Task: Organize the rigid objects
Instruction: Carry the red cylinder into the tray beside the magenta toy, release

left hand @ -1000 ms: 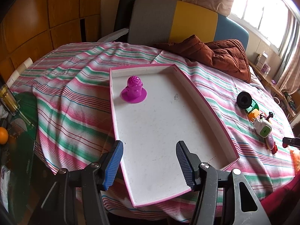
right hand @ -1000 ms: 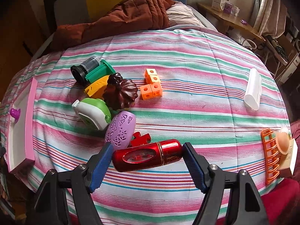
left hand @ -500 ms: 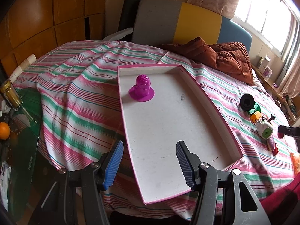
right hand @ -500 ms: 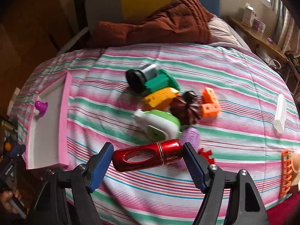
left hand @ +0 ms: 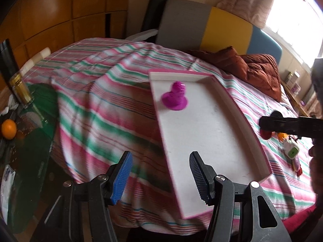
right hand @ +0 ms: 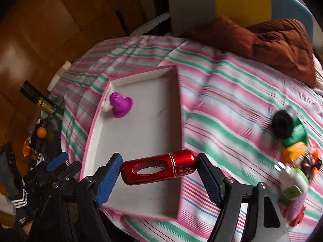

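A red cylindrical case is clamped end to end between the pads of the right gripper, above the near right edge of the white tray. The left gripper is held with its jaws apart and nothing between them, over the tray's near left edge. A magenta toy is seen near the tray's far left corner. The remaining toys are left on the striped bedspread, towards its right edge.
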A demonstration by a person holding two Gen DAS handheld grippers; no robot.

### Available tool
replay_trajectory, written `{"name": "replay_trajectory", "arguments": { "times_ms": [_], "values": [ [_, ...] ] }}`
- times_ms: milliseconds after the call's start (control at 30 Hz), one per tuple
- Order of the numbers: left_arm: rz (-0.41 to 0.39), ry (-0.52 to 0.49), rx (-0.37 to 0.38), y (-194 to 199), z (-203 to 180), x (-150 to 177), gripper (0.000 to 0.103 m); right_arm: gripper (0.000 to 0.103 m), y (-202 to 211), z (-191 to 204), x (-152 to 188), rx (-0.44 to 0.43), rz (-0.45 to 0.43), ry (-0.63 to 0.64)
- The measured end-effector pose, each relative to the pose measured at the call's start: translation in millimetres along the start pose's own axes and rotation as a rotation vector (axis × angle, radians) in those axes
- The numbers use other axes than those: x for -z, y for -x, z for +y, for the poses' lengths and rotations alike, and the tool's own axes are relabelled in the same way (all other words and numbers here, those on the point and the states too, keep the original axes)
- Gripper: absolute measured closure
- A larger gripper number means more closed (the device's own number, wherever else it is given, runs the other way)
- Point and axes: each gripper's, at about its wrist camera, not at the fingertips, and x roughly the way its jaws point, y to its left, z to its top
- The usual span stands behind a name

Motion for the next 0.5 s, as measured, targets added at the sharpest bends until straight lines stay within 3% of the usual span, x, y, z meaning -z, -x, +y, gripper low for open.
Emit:
{"name": "replay_trajectory", "arguments": {
  "times_ms": [267, 500],
  "values": [
    [0.01, 0.07, -0.055, -2, 37, 1, 0.044, 0.027, -63, 52, -26, -0.02, 0.072, 0.057],
    [0.008, 0.067, -0.065, 0, 41, 3, 0.044, 0.026, -107, 75, -40, 0.013, 0.112, 0.062]
  ]
}}
